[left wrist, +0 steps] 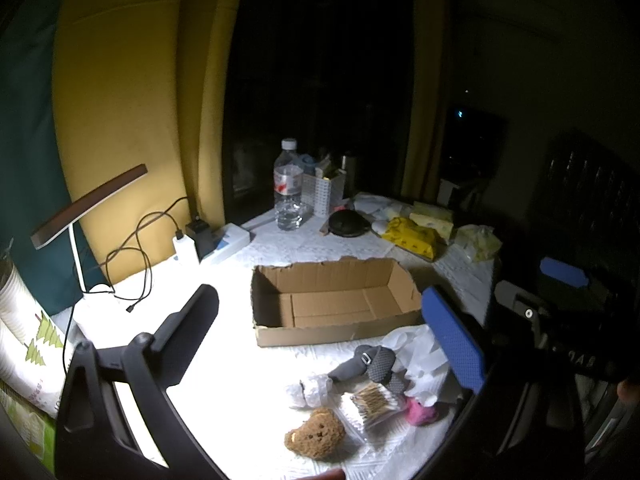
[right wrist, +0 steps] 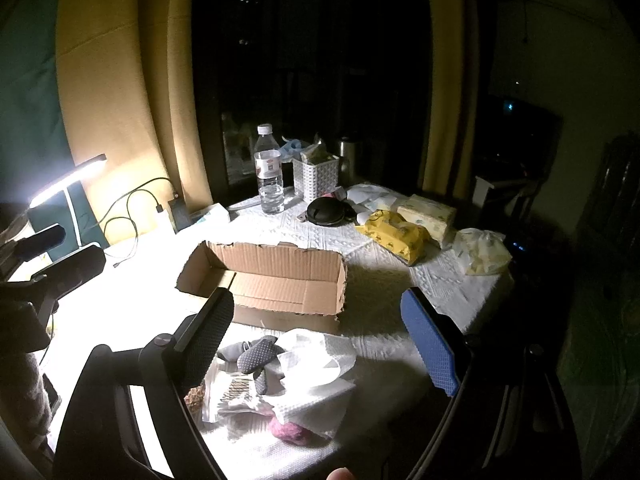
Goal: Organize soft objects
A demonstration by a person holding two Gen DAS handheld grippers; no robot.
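A lived-in home at night is showing here — a room with yellow curtains hanging beside a dark window; a desk lamp is glowing over a table wearing a white cloth; household clutter is crowding it — a water bottle, tissue packs, a charger trailing cables.

left gripper agape, right gripper likewise (both empty)

Left gripper — black frame, one blue dimpled pad
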